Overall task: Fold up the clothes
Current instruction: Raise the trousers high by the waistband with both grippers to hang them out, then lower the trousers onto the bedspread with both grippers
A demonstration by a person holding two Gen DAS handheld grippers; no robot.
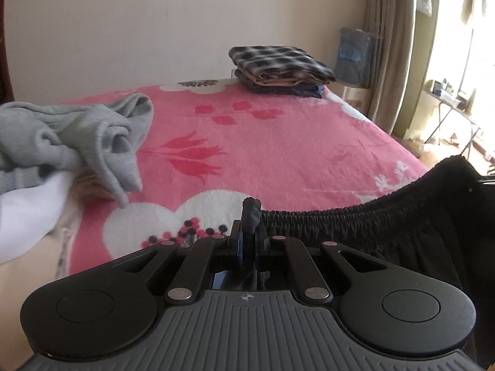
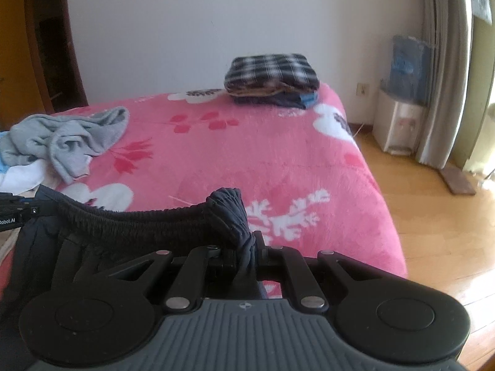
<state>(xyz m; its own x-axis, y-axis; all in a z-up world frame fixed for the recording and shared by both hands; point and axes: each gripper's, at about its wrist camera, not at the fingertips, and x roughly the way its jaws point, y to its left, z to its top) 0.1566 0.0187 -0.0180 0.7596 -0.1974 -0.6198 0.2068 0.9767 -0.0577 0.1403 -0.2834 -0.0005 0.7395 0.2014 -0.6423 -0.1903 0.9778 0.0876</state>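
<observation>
A black garment with a gathered elastic waistband (image 1: 355,219) hangs stretched between my two grippers above the near end of a pink flowered bed (image 1: 278,142). My left gripper (image 1: 247,238) is shut on the waistband's left corner, a tuft of cloth sticking up between its jaws. My right gripper (image 2: 247,247) is shut on the right corner, where the dark garment (image 2: 139,225) bunches into a knot. The waistband sags in a curve between them. The other gripper's body shows at the left edge of the right wrist view.
A crumpled grey garment (image 1: 77,136) lies over white cloth (image 1: 27,213) at the bed's left. A folded stack topped by a plaid piece (image 2: 272,75) sits at the far end. Right of the bed are wooden floor (image 2: 433,216), a water dispenser (image 2: 402,111) and curtains (image 2: 442,61).
</observation>
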